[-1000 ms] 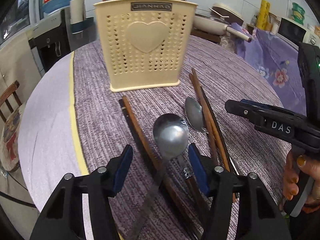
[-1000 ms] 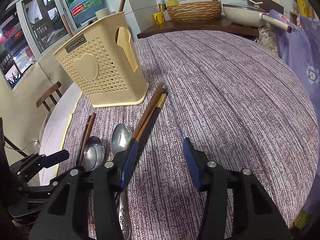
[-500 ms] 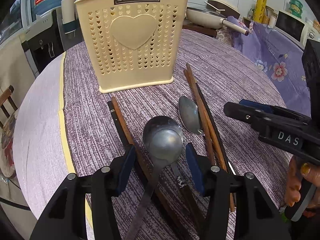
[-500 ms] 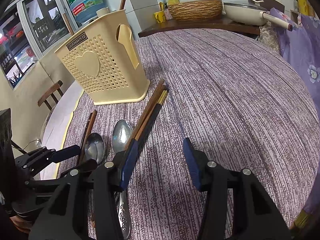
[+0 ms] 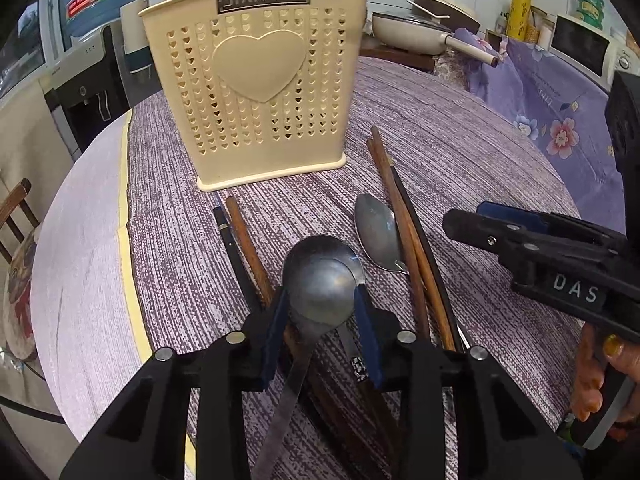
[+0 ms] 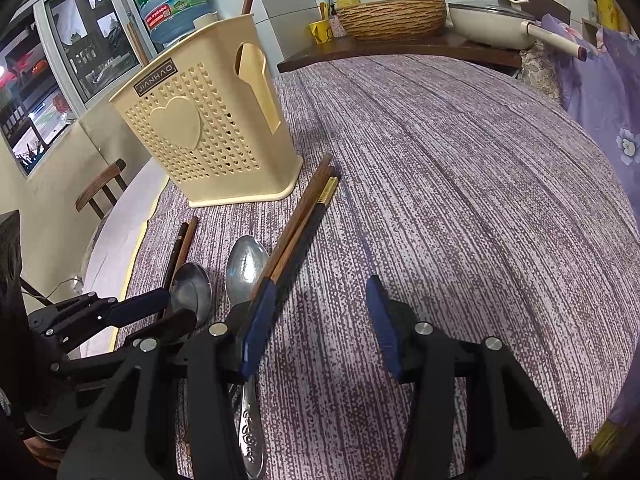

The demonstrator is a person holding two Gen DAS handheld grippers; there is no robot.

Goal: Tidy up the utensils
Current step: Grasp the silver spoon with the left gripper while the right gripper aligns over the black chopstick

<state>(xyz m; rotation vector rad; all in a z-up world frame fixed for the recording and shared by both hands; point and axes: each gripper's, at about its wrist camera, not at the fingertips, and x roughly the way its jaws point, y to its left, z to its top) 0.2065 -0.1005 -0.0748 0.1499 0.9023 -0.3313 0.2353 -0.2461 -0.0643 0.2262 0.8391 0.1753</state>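
Observation:
A cream perforated utensil holder (image 5: 256,84) with a heart stands upright on the purple tablecloth; it also shows in the right wrist view (image 6: 208,136). My left gripper (image 5: 320,312) is shut on the bowl of a steel spoon (image 5: 320,284), lying over brown chopsticks (image 5: 248,248). A second spoon (image 5: 376,236) and more chopsticks (image 5: 404,216) lie to the right. My right gripper (image 6: 320,324) is open and empty above the cloth, beside the second spoon (image 6: 246,264).
The round table edge with a yellow strip (image 5: 128,240) runs on the left. A wooden chair (image 6: 102,188) stands beyond it. A pan (image 5: 416,32) and a woven basket (image 6: 394,18) sit on a far counter. Chopsticks stick up from the holder.
My left gripper moved forward over the spoon and its jaws closed on the spoon bowl. The right gripper stayed open and almost still.

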